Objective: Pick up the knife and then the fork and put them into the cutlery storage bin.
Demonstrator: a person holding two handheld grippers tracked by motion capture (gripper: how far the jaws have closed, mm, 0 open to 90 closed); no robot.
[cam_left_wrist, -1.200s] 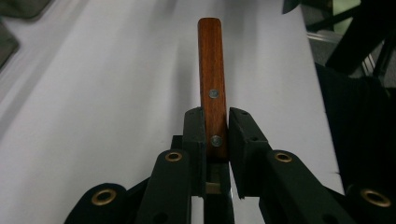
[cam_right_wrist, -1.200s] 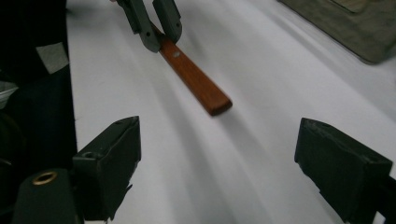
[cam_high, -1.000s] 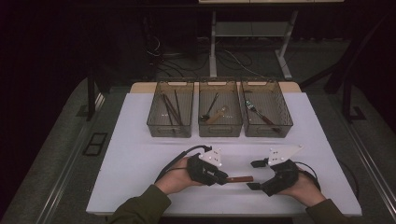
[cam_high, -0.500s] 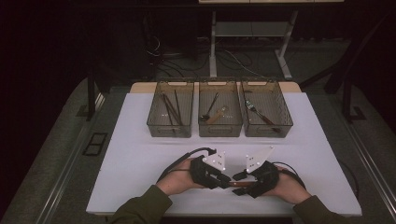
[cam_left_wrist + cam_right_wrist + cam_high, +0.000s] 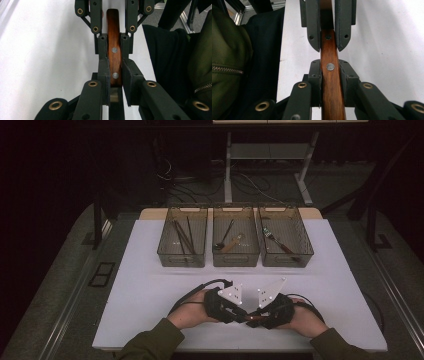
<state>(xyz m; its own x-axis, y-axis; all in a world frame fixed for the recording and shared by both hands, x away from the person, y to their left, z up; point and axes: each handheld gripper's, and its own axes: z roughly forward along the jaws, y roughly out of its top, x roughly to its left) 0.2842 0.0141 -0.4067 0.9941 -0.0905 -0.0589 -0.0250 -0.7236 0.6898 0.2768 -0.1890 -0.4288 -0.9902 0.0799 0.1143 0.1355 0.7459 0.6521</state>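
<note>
A white bench (image 5: pixel 150 295) stands in a dark room. Above its near edge, the left gripper (image 5: pixel 239 312) and right gripper (image 5: pixel 255 316) both clamp their fingers on a riveted brown wooden handle (image 5: pixel 114 58), the right having just closed; its far end is hidden.

Olive-green sleeves (image 5: pixel 150 342), zip on jacket. Left claw (image 5: pixel 239 312) and right claw (image 5: pixel 256 315): black linkage, brass rivets, white three-cornered top plates, black cables trailing.
</note>
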